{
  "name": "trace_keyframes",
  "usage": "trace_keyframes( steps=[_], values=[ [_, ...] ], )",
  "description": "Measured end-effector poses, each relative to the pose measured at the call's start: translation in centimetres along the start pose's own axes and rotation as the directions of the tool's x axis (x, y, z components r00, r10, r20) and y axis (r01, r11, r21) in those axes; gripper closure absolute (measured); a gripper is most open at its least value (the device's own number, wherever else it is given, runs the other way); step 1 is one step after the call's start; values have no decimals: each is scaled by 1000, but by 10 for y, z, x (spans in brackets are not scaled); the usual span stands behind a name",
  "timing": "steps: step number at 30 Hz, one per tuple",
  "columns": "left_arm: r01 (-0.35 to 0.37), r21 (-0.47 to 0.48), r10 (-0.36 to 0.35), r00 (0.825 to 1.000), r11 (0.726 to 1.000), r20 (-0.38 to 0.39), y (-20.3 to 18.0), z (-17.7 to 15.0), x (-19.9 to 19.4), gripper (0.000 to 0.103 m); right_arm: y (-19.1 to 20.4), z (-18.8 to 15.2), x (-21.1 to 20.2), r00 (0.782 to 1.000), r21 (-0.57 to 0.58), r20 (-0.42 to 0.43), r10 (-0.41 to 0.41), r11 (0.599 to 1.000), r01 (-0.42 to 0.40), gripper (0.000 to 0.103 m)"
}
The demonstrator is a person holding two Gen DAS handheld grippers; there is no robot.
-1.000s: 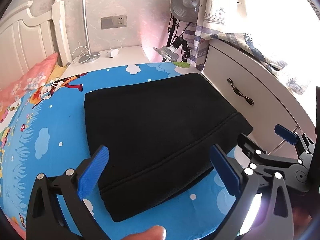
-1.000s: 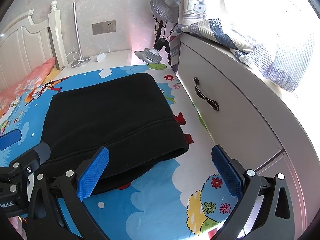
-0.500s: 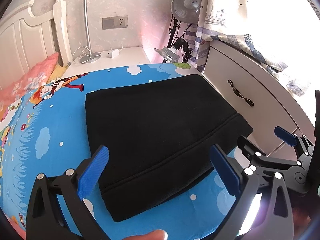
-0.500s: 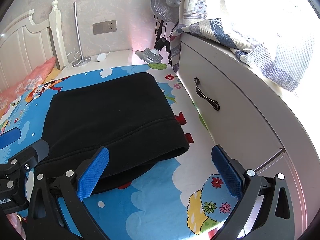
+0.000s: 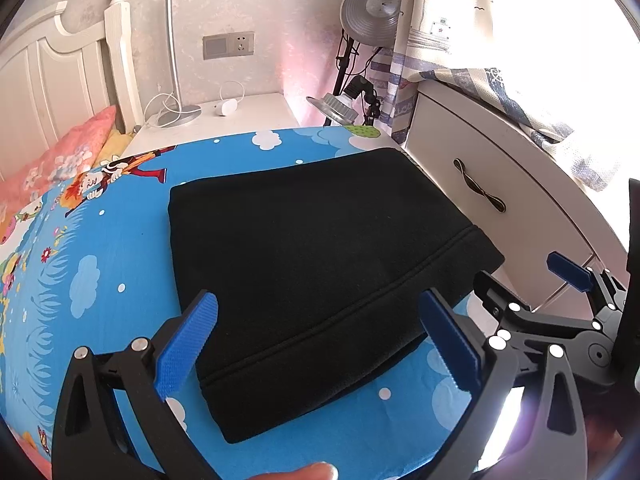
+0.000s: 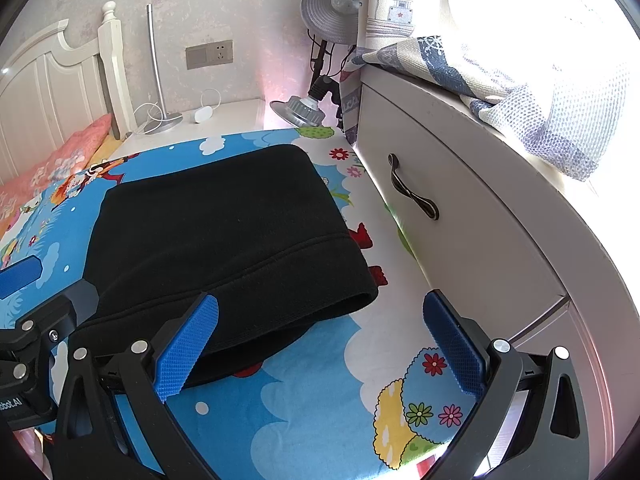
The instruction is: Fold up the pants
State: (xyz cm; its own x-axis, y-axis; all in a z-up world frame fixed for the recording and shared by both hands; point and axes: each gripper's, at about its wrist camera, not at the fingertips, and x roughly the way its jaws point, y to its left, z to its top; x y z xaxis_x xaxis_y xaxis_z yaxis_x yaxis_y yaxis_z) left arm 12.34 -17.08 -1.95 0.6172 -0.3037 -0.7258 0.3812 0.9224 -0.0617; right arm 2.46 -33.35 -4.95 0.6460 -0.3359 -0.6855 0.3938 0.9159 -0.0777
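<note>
**Folded pants flat on the bed, both claws spread wide and empty**

Left gripper [image 5: 318, 338] spread wide, nothing between the blue pads, hovering over the near hem of the black pants [image 5: 316, 256]. Right gripper [image 6: 320, 338] likewise spread wide and empty, its left pad over the near right corner of the pants [image 6: 224, 232], its right pad above bare sheet. Cannot tell whether either pad touches cloth. Seen only in part from the other camera: right gripper at the right edge of the left view, left gripper cut off at the left edge of the right view. A fingertip [image 5: 316, 471] cropped at the bottom of the left view; hands otherwise hidden.

Pants folded into a compact rectangle, lying flat on the blue cartoon bedsheet [image 5: 100, 280], near edge partly masked by the claws. Just beside the right side, a white drawer unit [image 6: 460, 220] with a dark handle, patterned curtain [image 6: 520, 92] draped over its top, washed out by window glare. Beyond: pink pillow [image 5: 60, 160], white headboard [image 5: 52, 80], nightstand [image 5: 240, 112] with a thin lamp, a wall socket [image 5: 228, 45], two clamp lamps [image 5: 372, 12]
</note>
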Motion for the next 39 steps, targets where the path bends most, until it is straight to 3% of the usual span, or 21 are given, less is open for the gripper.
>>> trace_keyframes(
  steps=[22,27,35,37,39],
  values=[
    [-3,-5,3,1000,1000,-8,0,-2,2,2,1,-3,1,1000,0,-5,2,1000,-2,4],
    [-24,-6,25,999,1000,24,2,-4,0,2,1,-4,1,1000,0,-6,3,1000,-3,4],
    [57,-21,-57,998,998,9,4,0,2,2,2,-7,4,1000,-2,-10,9,1000,-9,4],
    [21,-41,-21,1000,999,8,21,0,1,2,2,-9,6,1000,-2,-11,14,1000,-14,4],
    [-73,-97,75,997,993,18,56,-2,-4,2,3,-11,8,1000,-2,-15,21,1000,-21,4]
  ],
)
